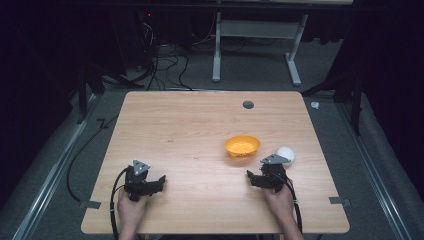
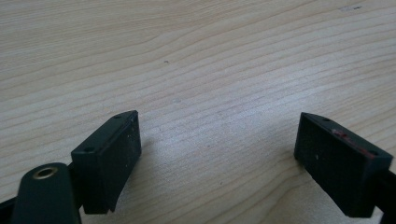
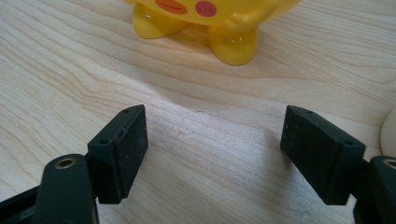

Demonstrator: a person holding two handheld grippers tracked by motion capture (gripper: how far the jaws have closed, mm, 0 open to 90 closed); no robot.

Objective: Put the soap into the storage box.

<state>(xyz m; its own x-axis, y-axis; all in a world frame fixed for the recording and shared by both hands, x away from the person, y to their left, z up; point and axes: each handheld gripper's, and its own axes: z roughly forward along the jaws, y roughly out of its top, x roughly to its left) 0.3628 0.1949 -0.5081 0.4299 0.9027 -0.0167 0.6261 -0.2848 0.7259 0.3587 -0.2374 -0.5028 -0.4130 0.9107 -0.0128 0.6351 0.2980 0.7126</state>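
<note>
a pale wooden table (image 1: 190,130) with fine grain sits in a dark room, on grey carpet. behind its far edge stand the white legs of another desk (image 1: 255,45) and a tangle of black cables (image 1: 160,62). a small round grommet hole (image 1: 248,105) lies near the far edge of the tabletop.

most of the tabletop is bare, with open wood across the left half and the far side. the things gather toward the right front. an orange-yellow bowl (image 1: 242,145) stands right of centre, and a white ball (image 1: 286,154) lies near it to the right, not far from the right edge.

a person's hands come in from the near edge. the left gripper (image 1: 159,181) rests low over the wood near the front left, well apart from the bowl. the right gripper (image 1: 251,178) sits just in front of the bowl, beside the ball.

the left gripper view shows both black jaws set wide apart over bare wood, nothing between them. the right gripper view shows its jaws also spread apart with bare wood between, and beyond them the bowl's underside details: stubby yellow feet (image 3: 232,44) and a painted cartoon face with a red cheek spot, unseen from above. the ball's pale edge (image 3: 389,133) peeks in at the right.
</note>
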